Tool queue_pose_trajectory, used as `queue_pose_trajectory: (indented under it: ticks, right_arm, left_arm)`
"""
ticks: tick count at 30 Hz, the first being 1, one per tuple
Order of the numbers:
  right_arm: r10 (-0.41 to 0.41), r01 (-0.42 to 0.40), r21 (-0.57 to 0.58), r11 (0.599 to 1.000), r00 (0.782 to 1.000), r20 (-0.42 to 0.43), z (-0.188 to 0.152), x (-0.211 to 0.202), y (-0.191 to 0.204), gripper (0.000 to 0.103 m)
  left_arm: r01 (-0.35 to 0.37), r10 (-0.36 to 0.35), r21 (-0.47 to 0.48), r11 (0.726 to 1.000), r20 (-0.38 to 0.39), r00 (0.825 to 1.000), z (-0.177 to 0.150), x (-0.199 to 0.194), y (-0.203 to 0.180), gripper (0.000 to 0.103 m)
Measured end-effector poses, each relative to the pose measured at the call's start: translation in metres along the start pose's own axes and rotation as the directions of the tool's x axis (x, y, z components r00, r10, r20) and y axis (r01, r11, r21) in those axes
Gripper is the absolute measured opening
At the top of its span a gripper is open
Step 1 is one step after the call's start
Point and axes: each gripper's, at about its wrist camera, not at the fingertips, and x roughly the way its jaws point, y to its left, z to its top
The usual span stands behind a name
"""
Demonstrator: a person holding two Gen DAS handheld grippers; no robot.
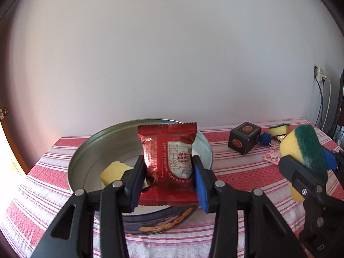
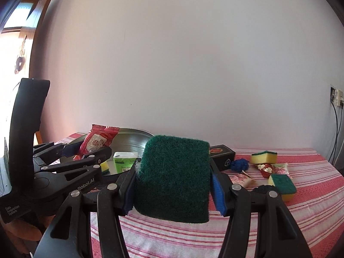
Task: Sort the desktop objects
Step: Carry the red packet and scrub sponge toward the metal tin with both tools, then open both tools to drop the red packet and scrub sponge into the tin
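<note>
My left gripper (image 1: 169, 176) is shut on a red snack packet (image 1: 172, 157), held upright just above the round metal tin (image 1: 86, 150). A yellow sponge (image 1: 115, 171) lies inside the tin, partly hidden by the left finger. In the right wrist view the same packet (image 2: 97, 143) shows at the left, over the tin (image 2: 133, 139), which also holds a green tissue pack (image 2: 123, 162). My right gripper (image 2: 174, 185) is shut on a green-topped yellow sponge (image 2: 174, 178), held above the striped cloth. From the left wrist view that sponge (image 1: 305, 148) sits at the right.
On the red-striped tablecloth (image 2: 301, 204) to the right lie a black cube box (image 1: 245, 137), a blue yarn ball (image 2: 239, 164), two more sponges (image 2: 263, 157) (image 2: 282, 185) and small patterned packets (image 2: 273, 168). A wall stands behind; cables and a socket (image 2: 336, 96) at far right.
</note>
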Motion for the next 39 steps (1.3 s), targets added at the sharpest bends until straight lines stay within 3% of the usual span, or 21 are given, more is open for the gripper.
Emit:
queue_pose_trajectory:
  ticks: [8,14,22,28,35,39]
  right_arm:
    - [0.066,-0.066,-0.010,0.998,0.998,0.019,0.012,0.019,0.034,0.060]
    - [0.059,-0.060,0.025,0.998,0.998,0.035,0.031,0.044,0.042,0.060]
    - [0.062,-0.061,0.067,0.996,0.998,-0.009,0.051,0.097,0.052,0.060]
    - [0.065,-0.063,0.050,0.997,0.996,-0.061,0.049,0.135,0.068,0.060]
    - [0.070,-0.069,0.016,0.997,0.991,-0.113,0.031,0.165,0.072,0.060]
    - [0.073,-0.073,0.009,0.997,0.990,-0.120,0.024,0.180,0.069,0.061]
  left_arm:
    - [-0.067,0.067,-0.056,0.996,-0.003,0.998,0.004,0.005,0.039,0.042]
    - [-0.141,0.139,-0.081,0.987,-0.026,0.990,0.016,0.015,0.067,0.042]
    - [-0.237,0.221,-0.133,0.962,-0.120,0.968,0.028,0.050,0.093,0.042]
    - [-0.322,0.302,-0.107,0.941,-0.169,0.938,0.027,0.070,0.100,0.042]
    - [-0.326,0.288,-0.104,0.940,-0.273,0.918,0.013,0.091,0.110,0.042]
    - [-0.313,0.278,-0.083,0.946,-0.289,0.916,0.010,0.098,0.101,0.042]
